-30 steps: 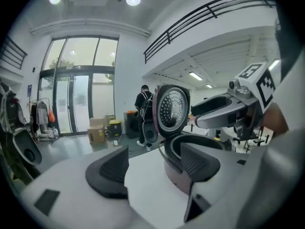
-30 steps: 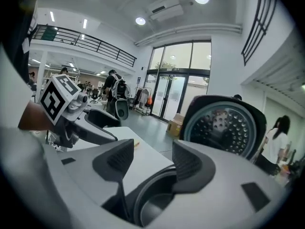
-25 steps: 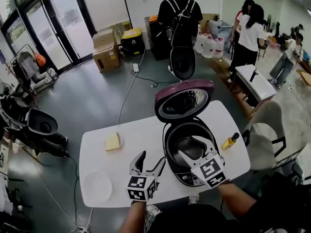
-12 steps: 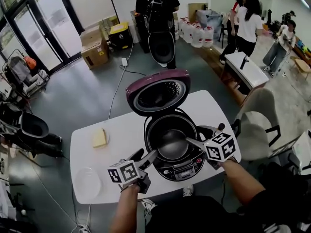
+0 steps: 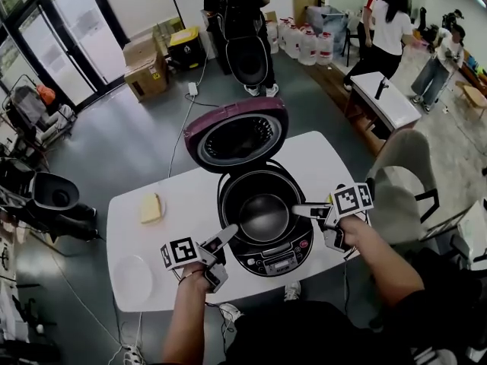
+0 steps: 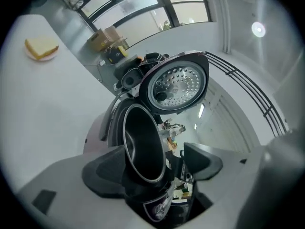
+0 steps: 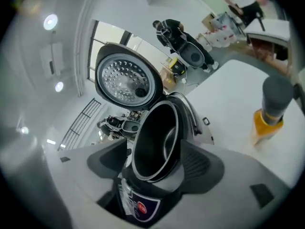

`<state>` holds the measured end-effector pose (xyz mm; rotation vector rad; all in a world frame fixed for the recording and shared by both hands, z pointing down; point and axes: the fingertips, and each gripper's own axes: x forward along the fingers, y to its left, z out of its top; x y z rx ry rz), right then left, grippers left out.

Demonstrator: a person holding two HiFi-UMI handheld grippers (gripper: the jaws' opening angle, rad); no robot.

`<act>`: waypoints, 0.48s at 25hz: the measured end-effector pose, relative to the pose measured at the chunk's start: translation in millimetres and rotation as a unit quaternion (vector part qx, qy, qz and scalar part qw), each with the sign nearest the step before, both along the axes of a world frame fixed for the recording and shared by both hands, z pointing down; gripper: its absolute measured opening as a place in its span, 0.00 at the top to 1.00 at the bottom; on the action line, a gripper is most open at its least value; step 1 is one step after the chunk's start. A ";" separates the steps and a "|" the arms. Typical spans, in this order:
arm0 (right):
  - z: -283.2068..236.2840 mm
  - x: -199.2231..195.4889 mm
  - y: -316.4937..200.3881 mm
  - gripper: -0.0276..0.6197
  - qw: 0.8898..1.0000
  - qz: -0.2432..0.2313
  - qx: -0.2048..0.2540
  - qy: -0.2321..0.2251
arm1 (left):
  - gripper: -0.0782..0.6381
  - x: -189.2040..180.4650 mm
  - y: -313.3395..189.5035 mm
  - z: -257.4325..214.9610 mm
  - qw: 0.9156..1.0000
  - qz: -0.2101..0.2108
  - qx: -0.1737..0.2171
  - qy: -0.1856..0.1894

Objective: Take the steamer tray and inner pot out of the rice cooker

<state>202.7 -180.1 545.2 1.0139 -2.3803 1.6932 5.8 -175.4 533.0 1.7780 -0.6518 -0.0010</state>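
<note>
Left claw (image 6: 152, 170) and right claw (image 7: 155, 168) are released, jaws just widened, nothing pinched; set each astride the rim of the pot (image 5: 262, 217), in the cooker (image 5: 278, 263) at the table's (image 5: 141, 243) near edge, then lift level.

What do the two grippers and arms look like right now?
The left gripper and right gripper match: pale grey bodies, each claw ending in two broad dark grey pads. Each carries a white cube with black square markers. No cables show. The forearms are bare, the clothing dark. Both claws have just been opening; the pads grip nothing.
</note>
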 end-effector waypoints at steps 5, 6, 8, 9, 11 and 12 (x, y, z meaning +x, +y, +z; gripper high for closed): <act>2.4 -0.5 -5.9 0.45 0.995 0.019 -0.052 -0.080 | 0.35 -0.4 4.4 9.1 0.999 -0.024 -0.033 0.028; 3.0 -0.4 -7.2 0.45 0.994 0.020 -0.059 -0.089 | 0.36 -0.4 5.2 10.3 0.998 -0.028 -0.037 0.030; 4.3 -1.2 -9.5 0.45 0.993 0.019 -0.069 -0.097 | 0.36 -0.2 4.9 11.8 0.998 -0.034 -0.043 0.034; 4.1 -2.0 -10.8 0.45 0.992 0.017 -0.072 -0.100 | 0.36 0.0 3.8 12.3 0.998 -0.036 -0.045 0.037; 3.0 -2.6 -13.8 0.45 0.991 0.016 -0.075 -0.105 | 0.37 1.6 0.9 12.9 0.997 -0.041 -0.051 0.044; 2.6 -2.5 -14.7 0.46 0.991 0.016 -0.076 -0.107 | 0.39 2.6 -0.2 13.0 0.996 -0.042 -0.054 0.049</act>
